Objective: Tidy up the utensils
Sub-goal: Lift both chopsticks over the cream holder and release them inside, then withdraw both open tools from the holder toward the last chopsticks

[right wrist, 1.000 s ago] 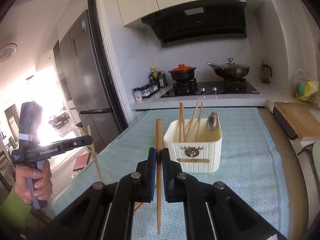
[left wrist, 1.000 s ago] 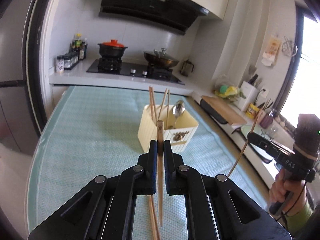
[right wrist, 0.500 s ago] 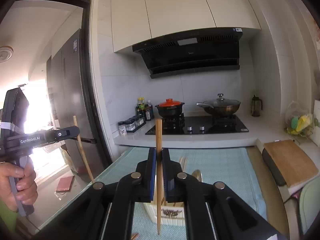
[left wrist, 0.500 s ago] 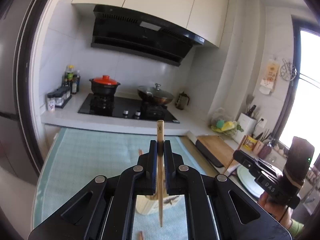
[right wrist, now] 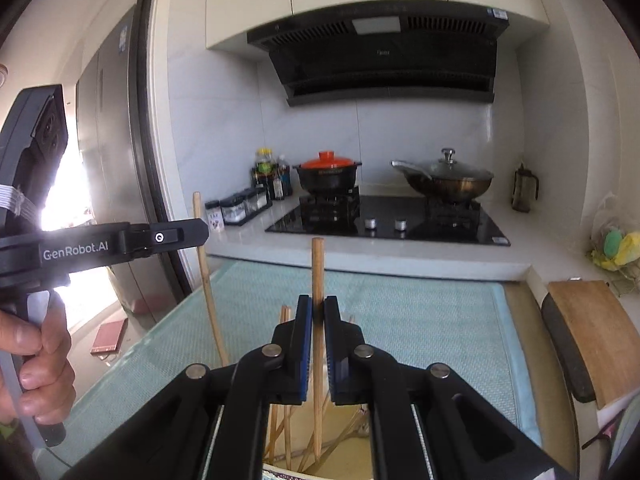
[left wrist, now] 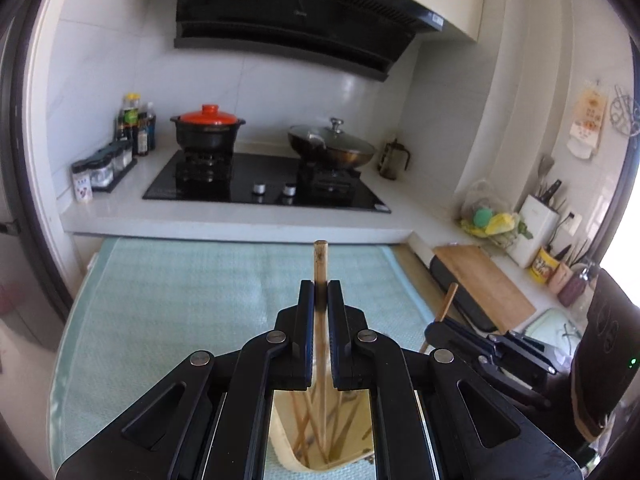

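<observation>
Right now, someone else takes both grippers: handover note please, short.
Left gripper: shut on a wooden chopstick, held upright, lower end over the cream utensil holder.
Right gripper: shut on a second chopstick, also upright above the holder.
Holder stands on the teal mat, directly below both grippers, with several chopsticks already leaning inside it.
Done: both chopsticks picked up and brought over the holder.
Left: lower each one in, open the jaws, pull back. Whether more utensils lie on the mat cannot be seen from here.

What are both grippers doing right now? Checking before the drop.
Left gripper: shut on a chopstick.
Right gripper: shut on another chopstick.
</observation>
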Available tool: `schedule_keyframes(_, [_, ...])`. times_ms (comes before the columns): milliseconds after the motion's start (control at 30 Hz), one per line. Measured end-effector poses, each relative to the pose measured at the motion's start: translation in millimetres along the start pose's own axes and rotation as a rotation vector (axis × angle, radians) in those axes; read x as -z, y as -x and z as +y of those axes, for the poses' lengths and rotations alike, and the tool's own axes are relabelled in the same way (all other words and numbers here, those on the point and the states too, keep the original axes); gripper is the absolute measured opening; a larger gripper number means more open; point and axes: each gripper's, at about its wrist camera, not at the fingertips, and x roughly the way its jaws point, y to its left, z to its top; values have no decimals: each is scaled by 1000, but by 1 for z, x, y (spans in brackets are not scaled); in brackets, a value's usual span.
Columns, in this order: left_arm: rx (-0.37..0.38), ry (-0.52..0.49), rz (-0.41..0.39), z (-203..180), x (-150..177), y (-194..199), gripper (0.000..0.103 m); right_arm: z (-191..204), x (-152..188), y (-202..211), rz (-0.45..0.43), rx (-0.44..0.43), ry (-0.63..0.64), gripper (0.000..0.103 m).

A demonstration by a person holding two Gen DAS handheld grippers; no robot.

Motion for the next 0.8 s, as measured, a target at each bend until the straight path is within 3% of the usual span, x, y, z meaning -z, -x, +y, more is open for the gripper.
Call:
schedule_keyframes(100, [-18, -9, 64, 2, 14, -22, 6, -5, 18, -25, 76, -2, -16, 7])
schedule_keyframes(167, [-41, -10, 119, 4, 21, -30, 23, -12, 26, -40, 142, 2, -46, 12])
schedule_keyframes(200, [-56, -11, 130, 6, 22, -28, 42, -17, 28, -43, 156, 13, -61, 25])
schedule_keyframes(233, [-64, -15, 118, 8, 23, -19, 52, -21, 28, -39, 149, 21, -73, 36])
schedule_keyframes(333, [-80, -69, 56, 10, 20, 26, 68, -23, 15, -5, 79, 36, -65, 39])
schedule_keyframes(567, [-161, -209, 20, 21, 29, 142, 85, 9, -10, 114, -45, 71, 71, 49])
schedule_keyframes(633, [-187, -250, 14, 22, 47, 174, 92, 20, -6, 147, -57, 63, 105, 49])
schedule_keyframes(800, [-187, -259, 78, 32, 111, 208, 94, 43, 30, 204, -54, 79, 175, 49])
